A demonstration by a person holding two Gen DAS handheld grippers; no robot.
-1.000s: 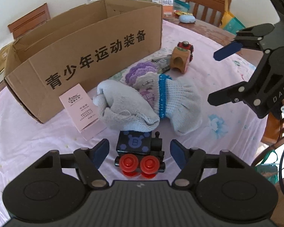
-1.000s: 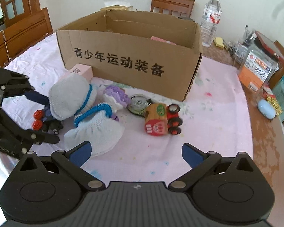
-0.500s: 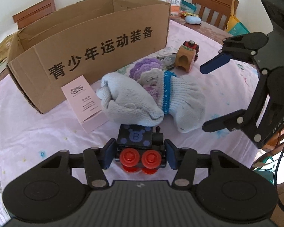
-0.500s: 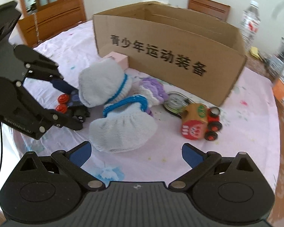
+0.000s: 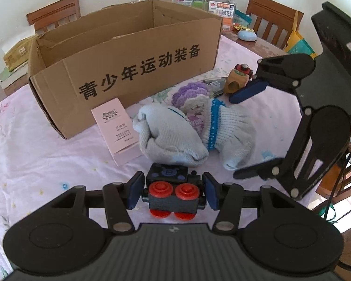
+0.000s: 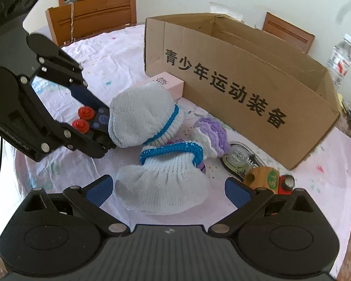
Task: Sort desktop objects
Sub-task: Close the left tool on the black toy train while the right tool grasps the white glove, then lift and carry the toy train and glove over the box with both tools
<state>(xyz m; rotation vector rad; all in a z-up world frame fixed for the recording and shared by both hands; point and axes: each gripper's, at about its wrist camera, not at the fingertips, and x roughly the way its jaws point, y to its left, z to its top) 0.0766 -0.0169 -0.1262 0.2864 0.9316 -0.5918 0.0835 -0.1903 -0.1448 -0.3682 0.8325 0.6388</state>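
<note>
My left gripper (image 5: 173, 193) is shut on a black toy train (image 5: 172, 197) with red wheels, both blue pads against its sides, low over the pink tablecloth. In the right wrist view the left gripper (image 6: 100, 126) holds the same train (image 6: 99, 120) beside a pale-blue knitted piece (image 6: 140, 114). My right gripper (image 6: 168, 187) is open, its fingers on either side of a second knitted piece (image 6: 163, 187) with a blue band, pads apart from it. In the left wrist view the right gripper (image 5: 245, 132) hangs at the right.
An open cardboard box (image 5: 128, 70) stands behind the pile. A pink carton (image 5: 115, 126), a purple crochet piece (image 6: 213, 131), a round tin (image 6: 238, 157) and a wooden toy car (image 6: 266, 178) lie nearby. Chairs (image 5: 271, 14), a bottle (image 6: 340, 58) and jars ring the table.
The left jaws closed from open onto the toy train and now hold it. The right gripper rolled and came closer to the banded knitted piece, which now sits between its fingers.
</note>
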